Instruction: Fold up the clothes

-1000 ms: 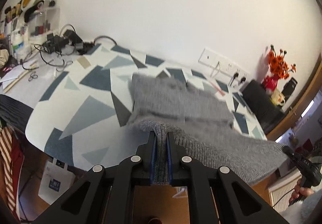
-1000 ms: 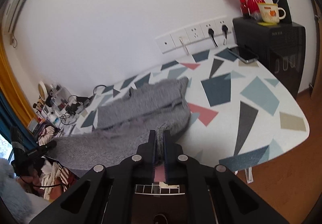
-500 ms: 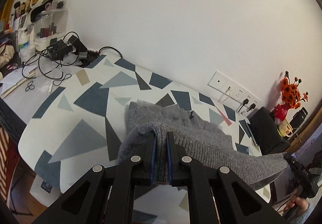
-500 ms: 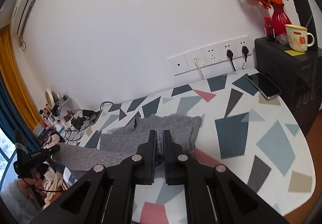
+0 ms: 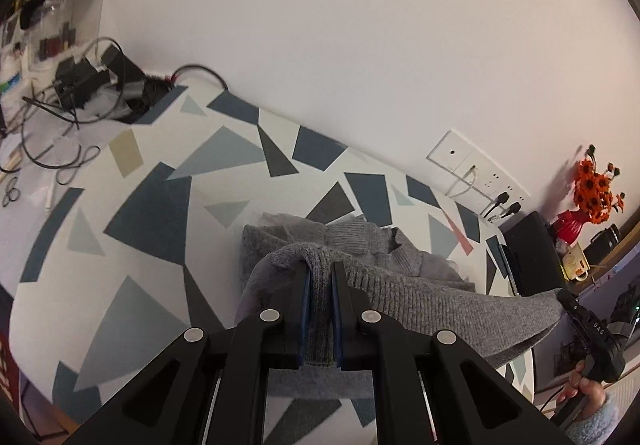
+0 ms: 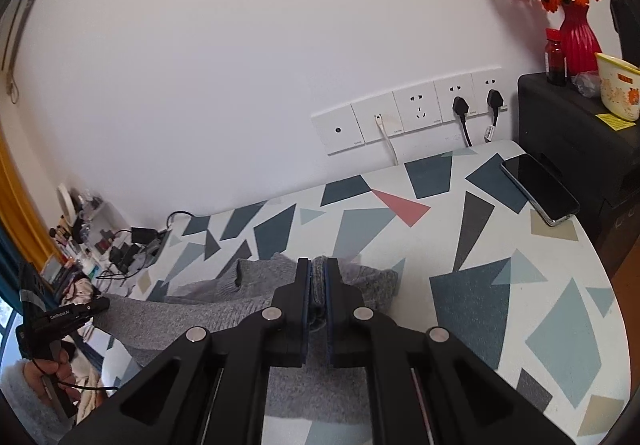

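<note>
Left gripper (image 5: pixel 319 269) is clamped on one edge of the single grey ribbed-knit sweater (image 5: pixel 416 301), and the right gripper (image 6: pixel 317 265) pinches the opposite end of that edge. Between the two grippers the lifted knit stretches taut, its long axis running from one to the other. Ahead of and beneath both sets of fingers, the rest of the sweater lies bunched on the white table with blue-grey geometric shapes (image 6: pixel 500 285).

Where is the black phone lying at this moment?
In the right wrist view, the black phone lies at the table's far right edge, beside the black cabinet, below the wall sockets.
</note>
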`<control>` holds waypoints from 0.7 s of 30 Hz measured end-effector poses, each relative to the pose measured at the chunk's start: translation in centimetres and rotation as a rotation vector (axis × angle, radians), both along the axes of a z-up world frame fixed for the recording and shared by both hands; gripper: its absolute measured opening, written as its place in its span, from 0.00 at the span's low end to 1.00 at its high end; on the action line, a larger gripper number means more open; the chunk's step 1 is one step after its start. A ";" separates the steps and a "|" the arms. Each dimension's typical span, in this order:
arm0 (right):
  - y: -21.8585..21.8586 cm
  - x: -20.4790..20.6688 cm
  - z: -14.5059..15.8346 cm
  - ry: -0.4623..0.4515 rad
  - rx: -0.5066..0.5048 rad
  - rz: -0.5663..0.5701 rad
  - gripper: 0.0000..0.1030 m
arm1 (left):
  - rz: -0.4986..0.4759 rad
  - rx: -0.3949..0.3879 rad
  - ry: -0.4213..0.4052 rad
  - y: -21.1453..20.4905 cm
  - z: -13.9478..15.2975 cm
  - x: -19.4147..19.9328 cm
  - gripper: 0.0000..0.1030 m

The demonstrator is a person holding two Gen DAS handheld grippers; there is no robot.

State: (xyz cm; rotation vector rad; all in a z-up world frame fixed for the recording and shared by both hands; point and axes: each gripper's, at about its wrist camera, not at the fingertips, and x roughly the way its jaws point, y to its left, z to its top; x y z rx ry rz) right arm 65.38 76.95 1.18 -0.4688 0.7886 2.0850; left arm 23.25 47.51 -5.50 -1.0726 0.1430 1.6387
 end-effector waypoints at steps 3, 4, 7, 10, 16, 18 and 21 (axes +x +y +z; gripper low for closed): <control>2.8 -2.1 -1.7 -0.055 -0.022 0.001 0.05 | -0.029 -0.099 0.018 3.1 -2.5 -1.0 0.09; 3.9 -2.8 -2.7 -0.075 -0.039 -0.004 0.05 | -0.032 -0.147 0.022 4.3 -3.6 -1.5 0.10; 7.1 -4.3 -6.5 -0.140 -0.111 -0.048 0.06 | -0.035 -0.309 0.079 7.4 -7.3 -2.8 0.27; 9.2 -4.7 -10.0 -0.151 -0.201 -0.106 0.10 | -0.054 -0.425 0.048 9.0 -9.6 -4.8 0.31; 10.2 -0.2 -10.3 0.059 -0.274 -0.297 0.60 | -0.034 -0.295 0.082 8.0 -5.6 -8.1 0.33; 10.1 1.7 -9.0 0.132 -0.258 -0.340 0.61 | -0.026 -0.236 0.098 7.1 -3.9 -8.9 0.33; 9.6 2.8 -7.3 0.158 -0.258 -0.277 0.62 | -0.113 -0.188 0.093 5.9 -2.9 -7.7 0.33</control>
